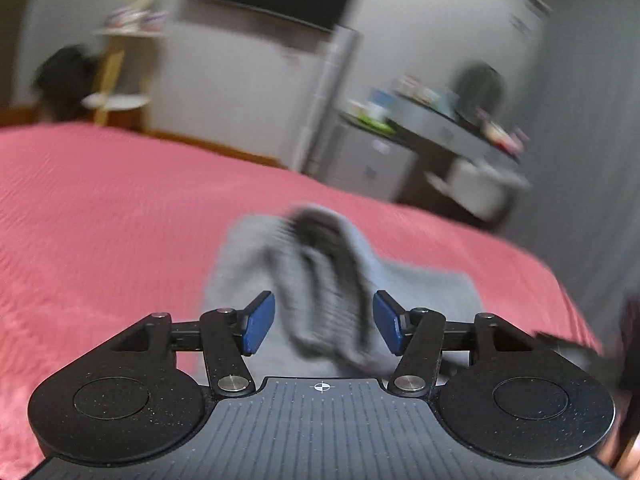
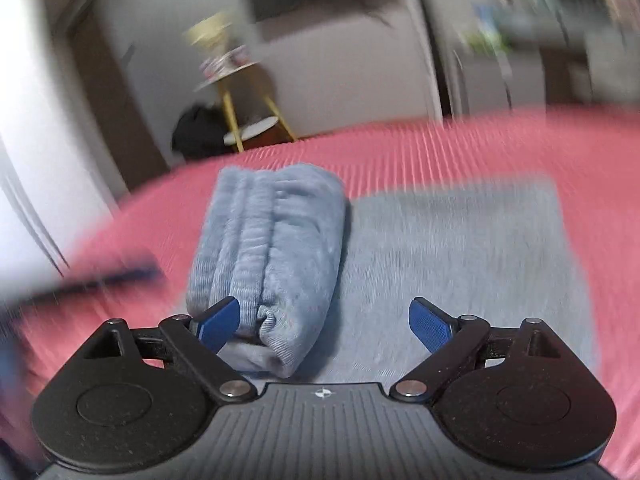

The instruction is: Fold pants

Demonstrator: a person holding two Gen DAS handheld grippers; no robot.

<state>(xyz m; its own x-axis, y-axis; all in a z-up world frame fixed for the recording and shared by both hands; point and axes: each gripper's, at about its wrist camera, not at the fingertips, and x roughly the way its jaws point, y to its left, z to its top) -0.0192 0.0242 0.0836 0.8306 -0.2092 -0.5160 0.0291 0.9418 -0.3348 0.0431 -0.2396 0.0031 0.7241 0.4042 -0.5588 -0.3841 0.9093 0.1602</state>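
Observation:
Light blue-grey pants (image 2: 460,260) lie on the pink bedspread (image 2: 480,148), one end folded over into a thick ribbed roll (image 2: 272,248). My right gripper (image 2: 324,326) hangs just above them, open wide; the roll's near end lies between the jaws, close to the left pad (image 2: 218,324), and is not pinched. In the left wrist view the pants (image 1: 320,280) are blurred, with a raised fold running up between the pads. My left gripper (image 1: 325,324) is open, with a gap on both sides of that fold. A dark blur (image 2: 100,276) crosses the right wrist view at the left.
The pink bedspread (image 1: 100,220) spreads wide around the pants. Beyond the bed stand a small round table with yellow legs (image 2: 236,80), a black bag (image 2: 200,132) on the floor, a white cabinet (image 1: 248,72) and a cluttered shelf (image 1: 440,120).

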